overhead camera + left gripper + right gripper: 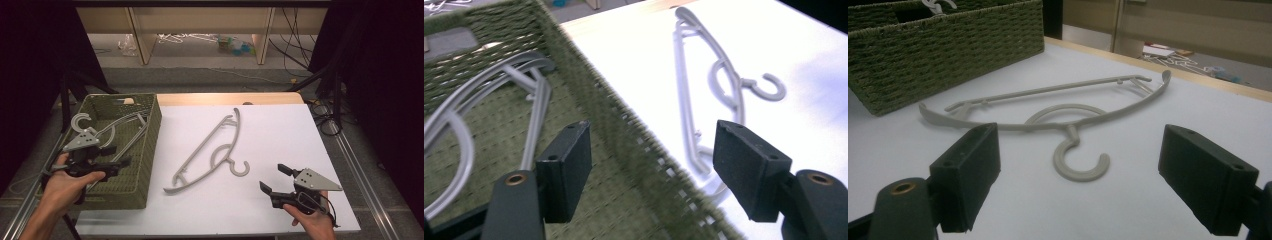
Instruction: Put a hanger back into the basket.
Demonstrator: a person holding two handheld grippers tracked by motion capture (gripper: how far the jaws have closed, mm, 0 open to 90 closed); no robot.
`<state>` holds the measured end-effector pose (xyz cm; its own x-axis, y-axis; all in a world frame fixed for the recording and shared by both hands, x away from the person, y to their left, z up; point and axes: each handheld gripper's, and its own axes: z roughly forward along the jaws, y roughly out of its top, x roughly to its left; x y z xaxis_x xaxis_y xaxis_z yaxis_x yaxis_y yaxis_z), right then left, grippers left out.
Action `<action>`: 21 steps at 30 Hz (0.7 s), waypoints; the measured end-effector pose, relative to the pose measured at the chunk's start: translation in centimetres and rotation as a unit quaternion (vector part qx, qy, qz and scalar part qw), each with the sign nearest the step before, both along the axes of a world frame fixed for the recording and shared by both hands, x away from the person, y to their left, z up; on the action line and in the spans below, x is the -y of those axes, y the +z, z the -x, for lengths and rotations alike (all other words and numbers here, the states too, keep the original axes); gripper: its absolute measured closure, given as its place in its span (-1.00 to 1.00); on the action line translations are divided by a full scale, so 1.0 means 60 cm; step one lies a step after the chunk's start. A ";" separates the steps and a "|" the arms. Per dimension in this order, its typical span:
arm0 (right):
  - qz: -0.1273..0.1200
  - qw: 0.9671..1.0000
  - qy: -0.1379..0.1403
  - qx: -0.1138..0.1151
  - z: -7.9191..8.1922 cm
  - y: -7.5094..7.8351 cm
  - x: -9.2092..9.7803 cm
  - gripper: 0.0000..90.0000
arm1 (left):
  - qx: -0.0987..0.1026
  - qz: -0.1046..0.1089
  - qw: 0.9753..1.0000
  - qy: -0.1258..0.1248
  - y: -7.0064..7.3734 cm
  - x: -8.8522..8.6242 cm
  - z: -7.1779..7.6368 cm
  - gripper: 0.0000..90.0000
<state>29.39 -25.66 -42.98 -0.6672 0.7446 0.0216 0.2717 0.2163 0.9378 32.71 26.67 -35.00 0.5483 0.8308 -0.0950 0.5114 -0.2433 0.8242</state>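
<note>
A person sat at a white surface [280,130] with a hand-held gripper in each hand. A green woven basket [152,125] stood at the left edge of the surface. Inside it lay grey plastic hangers [127,131], at least one and possibly two, leaning from the basket floor up toward the left rim, with a hook [80,120] poking above that rim.

One more grey hanger [210,150] lay flat on the white surface, just right of the basket and apart from it. It lay diagonally, its hook [241,168] pointing toward the person's right side.

The left gripper [112,156] hovered over the near part of the basket. In the left gripper view its jaws stood wide apart and held nothing, with the basket's woven wall [624,130] running between them.

The right gripper [274,179] hovered low over the near right part of the surface, close to the loose hanger's hook but not touching it. In the right gripper view its jaws were also wide apart and empty, and the hook [1080,162] lay on the surface ahead, between them.

Judging by this layout, the work was putting hangers into the basket, and it looked partly done: the basket already held its share, and the hanger on the surface remained to be gripped, lifted and placed inside.
</note>
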 end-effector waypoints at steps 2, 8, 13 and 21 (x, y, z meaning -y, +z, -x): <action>0.000 1.000 -0.001 0.000 0.000 0.000 0.000 -0.60 | 0.011 0.009 1.000 -0.004 -0.002 0.011 0.001 -0.29; 0.000 1.000 -0.001 -0.002 0.000 0.000 0.000 -0.60 | 0.008 0.011 1.000 -0.026 -0.005 0.043 0.010 -0.31; 0.000 1.000 0.000 -0.001 0.000 0.000 0.000 -0.60 | 0.025 0.012 0.999 -0.045 -0.009 0.076 0.019 -0.35; -0.002 1.000 0.000 -0.001 0.000 0.001 0.000 -0.60 | 0.039 0.021 0.995 -0.088 -0.008 0.133 0.040 -0.45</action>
<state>29.39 -25.67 -42.94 -0.6678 0.7439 0.0253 0.2732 0.2133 0.9380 30.32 18.68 -35.51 0.6927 0.7167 -0.0801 0.3984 -0.2877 0.8709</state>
